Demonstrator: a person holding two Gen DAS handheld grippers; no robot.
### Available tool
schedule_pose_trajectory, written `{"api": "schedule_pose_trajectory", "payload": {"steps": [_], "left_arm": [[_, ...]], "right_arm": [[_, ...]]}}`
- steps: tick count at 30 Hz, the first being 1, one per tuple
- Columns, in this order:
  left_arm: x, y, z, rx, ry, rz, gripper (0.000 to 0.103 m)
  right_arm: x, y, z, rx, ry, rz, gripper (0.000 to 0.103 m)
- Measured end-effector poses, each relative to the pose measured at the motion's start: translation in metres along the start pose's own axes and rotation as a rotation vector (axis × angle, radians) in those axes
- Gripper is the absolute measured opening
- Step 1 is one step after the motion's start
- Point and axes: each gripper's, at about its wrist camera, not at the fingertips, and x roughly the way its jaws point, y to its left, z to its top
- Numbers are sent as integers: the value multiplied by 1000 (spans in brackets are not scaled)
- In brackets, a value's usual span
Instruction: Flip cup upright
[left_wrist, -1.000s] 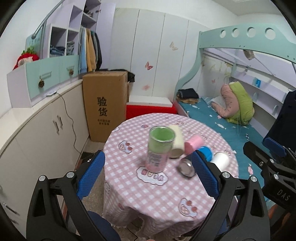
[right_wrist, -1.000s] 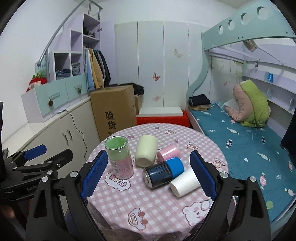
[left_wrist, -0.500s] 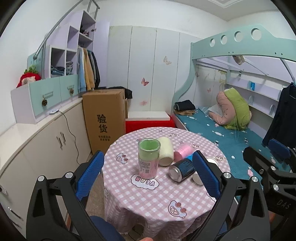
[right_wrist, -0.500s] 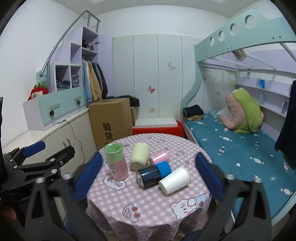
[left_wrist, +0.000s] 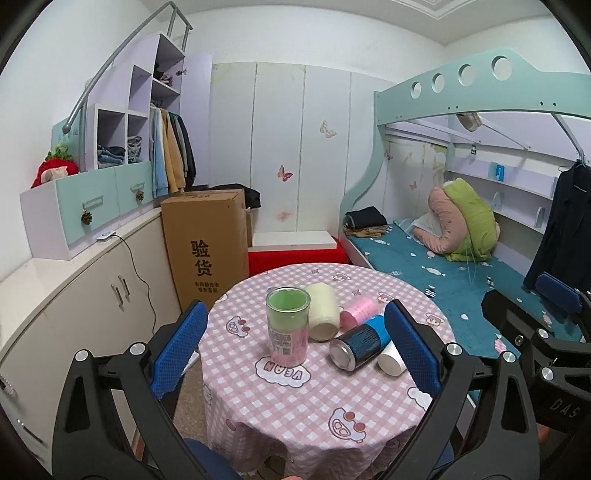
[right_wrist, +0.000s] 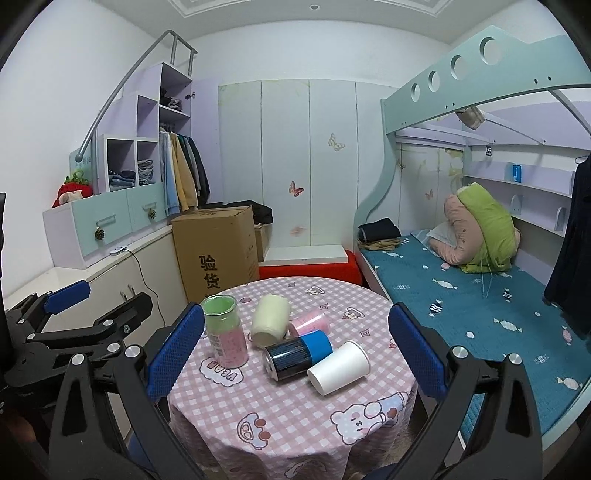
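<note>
A round table with a pink checked cloth (left_wrist: 295, 402) (right_wrist: 280, 406) holds several cups. A clear cup with a green inside (left_wrist: 287, 324) (right_wrist: 224, 335) stands upright at the left. A cream cup (left_wrist: 323, 311) (right_wrist: 270, 320), a pink cup (left_wrist: 358, 313) (right_wrist: 310, 322), a dark cup with a blue end (left_wrist: 360, 345) (right_wrist: 297, 353) and a white paper cup (left_wrist: 391, 359) (right_wrist: 338, 367) lie on their sides. My left gripper (left_wrist: 295, 347) and right gripper (right_wrist: 291, 347) are open, empty, and held back from the table.
A cardboard box (left_wrist: 207, 258) stands behind the table by white cabinets (left_wrist: 92, 295). A red and white box (left_wrist: 295, 251) sits on the floor. A bunk bed with a teal mattress (right_wrist: 461, 295) runs along the right.
Both grippers have pulled back and up from the table, so the cups look smaller and farther off. The cups have not moved.
</note>
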Motion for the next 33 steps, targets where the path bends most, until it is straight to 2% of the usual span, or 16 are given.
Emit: {"api": "schedule_pose_trajectory", "payload": {"steps": [33], "left_arm": [[14,4,13,5,-34,24,97]], "right_arm": [[19,-1,8,-4,8,5,96]]}}
